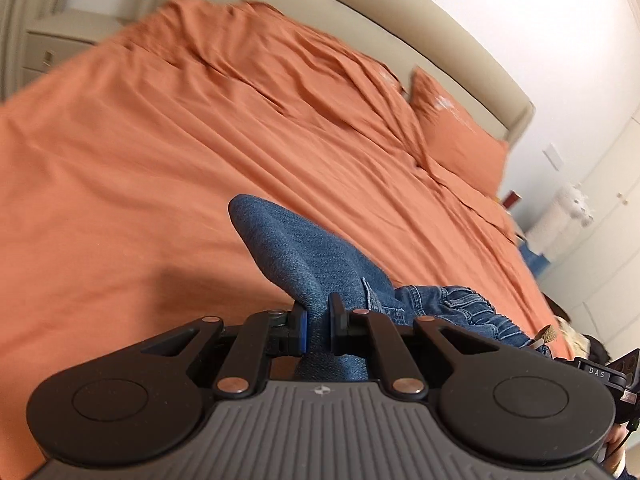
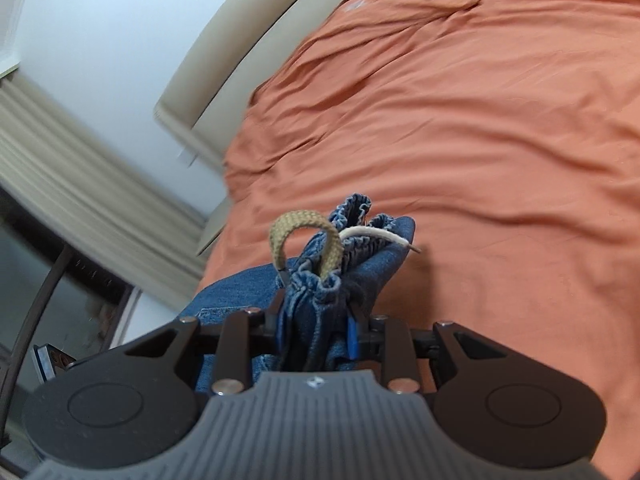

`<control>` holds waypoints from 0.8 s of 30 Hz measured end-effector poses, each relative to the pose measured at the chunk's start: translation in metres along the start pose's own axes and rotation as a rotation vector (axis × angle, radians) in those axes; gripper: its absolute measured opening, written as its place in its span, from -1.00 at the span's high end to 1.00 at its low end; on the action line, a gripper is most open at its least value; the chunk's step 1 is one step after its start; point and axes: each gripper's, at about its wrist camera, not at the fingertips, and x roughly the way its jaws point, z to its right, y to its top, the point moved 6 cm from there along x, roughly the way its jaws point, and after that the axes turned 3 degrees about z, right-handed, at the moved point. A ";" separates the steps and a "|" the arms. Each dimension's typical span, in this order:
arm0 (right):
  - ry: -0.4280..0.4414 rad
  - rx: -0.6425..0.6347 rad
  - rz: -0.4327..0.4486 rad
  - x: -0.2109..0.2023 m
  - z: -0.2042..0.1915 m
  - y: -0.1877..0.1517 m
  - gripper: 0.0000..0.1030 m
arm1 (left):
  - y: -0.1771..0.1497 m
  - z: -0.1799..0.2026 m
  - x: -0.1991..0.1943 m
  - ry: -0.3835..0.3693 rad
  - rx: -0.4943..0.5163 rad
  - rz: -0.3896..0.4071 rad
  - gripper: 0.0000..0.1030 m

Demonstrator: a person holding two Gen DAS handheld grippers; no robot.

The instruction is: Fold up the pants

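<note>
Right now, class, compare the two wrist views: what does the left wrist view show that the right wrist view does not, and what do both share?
Only the left wrist view: the left gripper shut on plain denim of the jeans, and an orange pillow.
Only the right wrist view: the right gripper shut on the gathered waistband, with its tan drawstring loop, and curtains.
Both: jeans, orange bedsheet, beige headboard.

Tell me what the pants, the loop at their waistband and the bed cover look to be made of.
Pants: blue denim, matte, by the speckled twill weave and gathered elastic waist. Loop: tan braided or woven cord, coarse texture; fibre unclear. Bed cover: thin orange woven cloth, matte, softly creased, likely cotton.
</note>
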 end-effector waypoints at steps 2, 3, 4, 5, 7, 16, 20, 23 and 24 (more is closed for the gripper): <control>0.021 -0.013 -0.021 0.021 -0.019 -0.010 0.54 | 0.009 -0.018 -0.012 0.035 0.002 0.013 0.81; 0.032 -0.016 -0.029 0.033 -0.027 -0.016 0.54 | 0.012 -0.028 -0.017 0.054 0.003 0.018 0.81; 0.041 -0.019 -0.036 0.044 -0.034 -0.020 0.54 | 0.016 -0.039 -0.020 0.073 0.004 0.022 0.81; 0.048 -0.027 -0.042 0.055 -0.042 -0.026 0.54 | 0.019 -0.047 -0.022 0.089 0.002 0.026 0.81; 0.053 -0.032 -0.057 0.077 -0.052 -0.038 0.54 | 0.022 -0.068 -0.021 0.114 -0.001 0.032 0.82; -0.018 -0.073 -0.149 0.133 -0.035 -0.100 0.54 | -0.012 -0.154 0.017 0.164 -0.029 -0.036 0.81; -0.053 -0.033 -0.177 0.135 -0.010 -0.121 0.54 | -0.023 -0.179 0.025 0.151 -0.022 -0.054 0.81; -0.082 -0.026 -0.197 0.138 0.005 -0.132 0.54 | -0.028 -0.188 0.028 0.142 -0.010 -0.049 0.80; -0.096 -0.032 -0.203 0.141 0.009 -0.134 0.54 | -0.031 -0.192 0.030 0.145 -0.011 -0.049 0.80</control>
